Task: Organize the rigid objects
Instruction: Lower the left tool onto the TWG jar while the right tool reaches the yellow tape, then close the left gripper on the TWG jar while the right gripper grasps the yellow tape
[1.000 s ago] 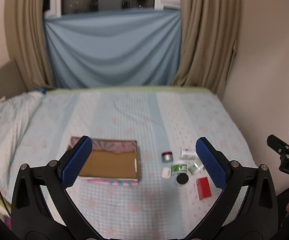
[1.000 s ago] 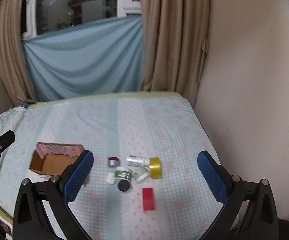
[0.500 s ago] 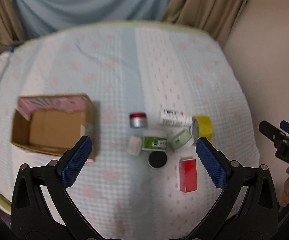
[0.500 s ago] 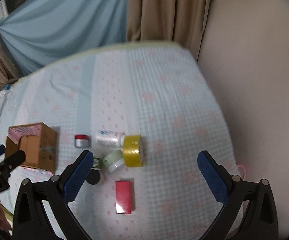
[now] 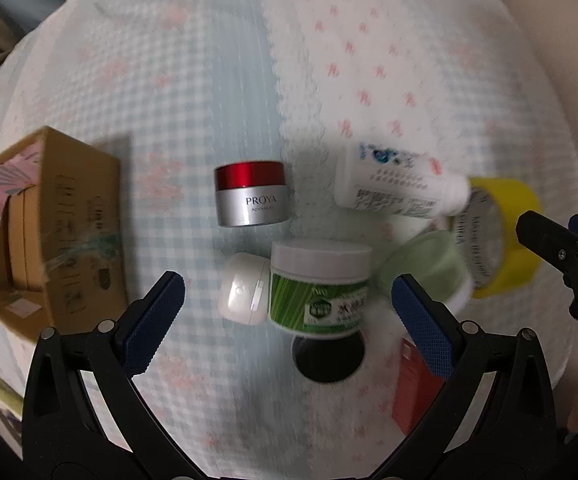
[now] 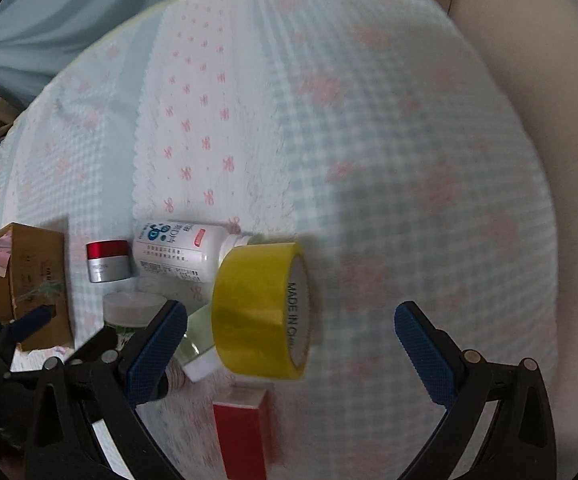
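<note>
Bedspread [image 5: 217, 80], green jar [image 5: 319, 290] between left jaws

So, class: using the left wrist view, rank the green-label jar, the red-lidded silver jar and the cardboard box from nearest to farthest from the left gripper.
1. Green-label jar, right between the left gripper fingers.
2. Red-lidded silver jar, just beyond, centre.
3. Cardboard box, far left.

Pale blue gingham bedspread [image 5: 217, 92] with pink bow prints; brown cardboard box [image 5: 73, 216]; red-lidded silver cream jar [image 5: 251, 199]; white bottle [image 6: 179, 251] with blue lettering; yellow tape roll [image 6: 255, 312]; green-striped white-lidded jar [image 5: 318, 288]; red box [image 6: 241, 436]; white earbud case [image 5: 243, 294]
</note>
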`<state>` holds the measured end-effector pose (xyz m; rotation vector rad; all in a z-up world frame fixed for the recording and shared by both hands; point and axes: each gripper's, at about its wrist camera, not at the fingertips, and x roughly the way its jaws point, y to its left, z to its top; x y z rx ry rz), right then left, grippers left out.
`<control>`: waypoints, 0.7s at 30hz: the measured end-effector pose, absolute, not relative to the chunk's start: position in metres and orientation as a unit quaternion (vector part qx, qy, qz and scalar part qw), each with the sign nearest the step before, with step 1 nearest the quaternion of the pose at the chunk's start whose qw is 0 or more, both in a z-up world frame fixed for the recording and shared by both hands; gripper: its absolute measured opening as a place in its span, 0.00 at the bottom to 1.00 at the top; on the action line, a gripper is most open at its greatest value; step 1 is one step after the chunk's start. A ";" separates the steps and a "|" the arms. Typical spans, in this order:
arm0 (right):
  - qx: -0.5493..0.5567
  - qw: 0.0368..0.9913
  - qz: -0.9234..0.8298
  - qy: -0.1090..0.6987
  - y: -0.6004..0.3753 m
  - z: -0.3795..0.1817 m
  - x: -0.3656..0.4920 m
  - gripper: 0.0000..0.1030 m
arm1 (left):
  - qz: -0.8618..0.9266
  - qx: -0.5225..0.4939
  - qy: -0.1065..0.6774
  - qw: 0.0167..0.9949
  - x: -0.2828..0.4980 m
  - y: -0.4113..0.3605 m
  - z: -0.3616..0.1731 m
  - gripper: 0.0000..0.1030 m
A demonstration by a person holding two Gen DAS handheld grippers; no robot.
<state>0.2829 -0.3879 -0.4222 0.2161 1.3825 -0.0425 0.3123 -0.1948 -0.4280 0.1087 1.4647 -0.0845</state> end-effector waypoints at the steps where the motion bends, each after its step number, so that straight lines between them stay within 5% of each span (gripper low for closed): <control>1: 0.100 0.761 -0.019 0.640 -0.386 -0.428 0.286 1.00 | -0.037 0.054 0.673 0.737 0.314 -0.196 -0.435 0.99; 9: 0.103 0.744 -0.022 0.660 -0.376 -0.459 0.296 0.91 | -0.040 0.068 0.699 0.711 0.320 -0.203 -0.471 0.96; 11: 0.107 0.743 -0.022 0.660 -0.376 -0.464 0.298 0.81 | -0.044 0.075 0.701 0.708 0.321 -0.209 -0.477 0.91; 14: 0.105 0.739 -0.019 0.665 -0.373 -0.470 0.300 0.64 | -0.059 0.073 0.710 0.698 0.321 -0.215 -0.485 0.68; 19: 0.099 0.733 -0.019 0.673 -0.374 -0.475 0.304 0.35 | -0.059 0.082 0.711 0.696 0.319 -0.222 -0.491 0.66; 21: 0.102 0.731 -0.016 0.675 -0.371 -0.477 0.304 0.35 | -0.061 0.078 0.710 0.697 0.318 -0.222 -0.493 0.66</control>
